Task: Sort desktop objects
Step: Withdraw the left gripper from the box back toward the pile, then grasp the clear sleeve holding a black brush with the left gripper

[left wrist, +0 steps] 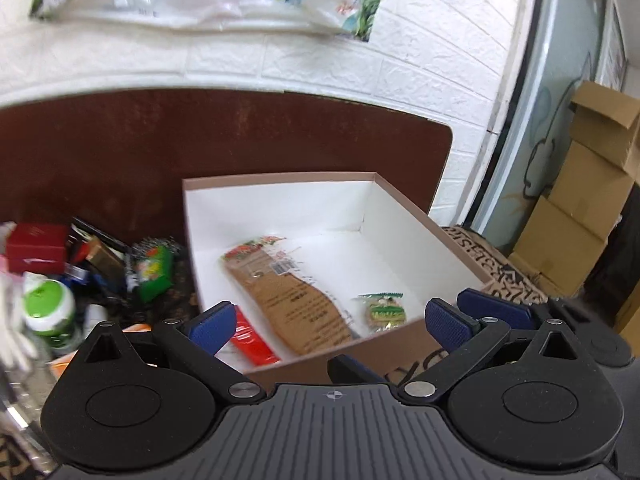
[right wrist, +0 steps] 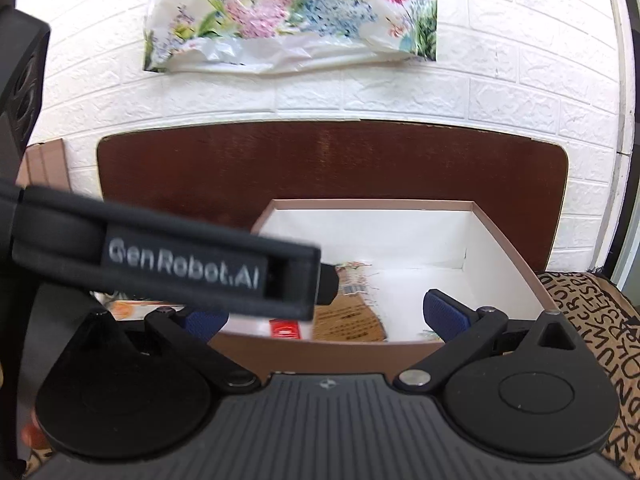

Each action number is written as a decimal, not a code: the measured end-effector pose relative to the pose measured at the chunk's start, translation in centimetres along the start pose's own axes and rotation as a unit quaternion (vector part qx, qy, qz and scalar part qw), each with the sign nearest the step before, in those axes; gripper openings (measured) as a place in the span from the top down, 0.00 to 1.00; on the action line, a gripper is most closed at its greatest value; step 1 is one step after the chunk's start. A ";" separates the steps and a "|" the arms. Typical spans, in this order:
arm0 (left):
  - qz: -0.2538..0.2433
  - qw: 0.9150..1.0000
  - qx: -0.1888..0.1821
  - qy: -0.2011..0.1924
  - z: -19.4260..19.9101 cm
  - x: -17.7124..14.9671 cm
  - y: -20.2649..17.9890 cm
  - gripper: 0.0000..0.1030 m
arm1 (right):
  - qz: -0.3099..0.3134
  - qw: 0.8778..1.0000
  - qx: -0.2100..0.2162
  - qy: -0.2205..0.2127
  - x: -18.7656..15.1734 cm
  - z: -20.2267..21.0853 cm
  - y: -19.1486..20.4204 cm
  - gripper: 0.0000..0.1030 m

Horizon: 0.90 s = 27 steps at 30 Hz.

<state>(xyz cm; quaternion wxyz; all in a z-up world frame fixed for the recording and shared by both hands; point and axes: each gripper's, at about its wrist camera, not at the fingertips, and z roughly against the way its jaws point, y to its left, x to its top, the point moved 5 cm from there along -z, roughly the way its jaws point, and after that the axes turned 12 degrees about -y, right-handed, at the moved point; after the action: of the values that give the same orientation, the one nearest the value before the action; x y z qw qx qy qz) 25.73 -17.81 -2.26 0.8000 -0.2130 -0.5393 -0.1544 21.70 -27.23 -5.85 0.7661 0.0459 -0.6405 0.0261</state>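
In the left wrist view, the left gripper [left wrist: 329, 326] hovers over the near wall of an open box [left wrist: 460, 254] with brown outside and white lining. Its blue-padded fingers [left wrist: 212, 326] are spread wide with nothing between them. Inside the box, a long brown card packet [left wrist: 296, 300] lies diagonally on the floor, a red packet [left wrist: 254, 340] sits just left of it at the near-left corner, and a small green-and-white wrapped snack [left wrist: 386, 312] lies to its right, apart from it. Left of the box, on the table, is a blurred heap of unsorted items: a red box [left wrist: 36, 246] at the far left, a green snack pack [left wrist: 154, 270] nearest the box wall, and a white bottle with a green lid [left wrist: 48, 306] closer in. A second pair of blue pads, the right gripper [left wrist: 496, 310], shows at the near-right corner of the box. Stacked cardboard cartons [left wrist: 588, 208] stand far right.

In the right wrist view, the right gripper [right wrist: 326, 316] is also released, its fingers [right wrist: 444, 312] wide apart and holding nothing, poised at the near wall of the same box [right wrist: 516, 248]. The left gripper's black body [right wrist: 168, 260], printed "GenRobot.AI", crosses from the left and hides much of the box's left half. Past it, part of the brown card packet [right wrist: 348, 320] and the red packet [right wrist: 286, 328] show on the box floor. A floral plastic bag [right wrist: 288, 20] hangs on the white brick wall beyond.
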 end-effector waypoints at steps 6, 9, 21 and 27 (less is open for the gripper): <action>-0.034 0.999 0.017 -0.020 4.2 -0.8 -0.4 0.00 | -0.011 1.000 0.007 -0.005 0.1 2.7 1.3 0.00; -0.029 0.999 0.025 -0.026 6.1 -1.5 0.1 0.00 | -0.010 1.000 0.012 -0.003 0.1 3.9 2.6 0.00; 0.015 0.994 0.105 -0.028 13.3 -10.7 5.9 0.00 | 0.001 0.996 0.067 0.060 -5.8 7.3 10.3 0.00; 0.088 0.989 0.116 -0.010 14.7 -13.8 10.1 0.00 | -0.004 0.988 0.107 0.109 -9.5 6.8 13.9 0.00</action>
<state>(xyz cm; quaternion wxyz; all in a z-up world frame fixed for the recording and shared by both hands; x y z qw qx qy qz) 13.69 -1.40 -12.04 0.8246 -0.1674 -0.5402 -0.0177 12.00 -13.97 -13.54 0.8221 0.1268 -0.5466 0.0965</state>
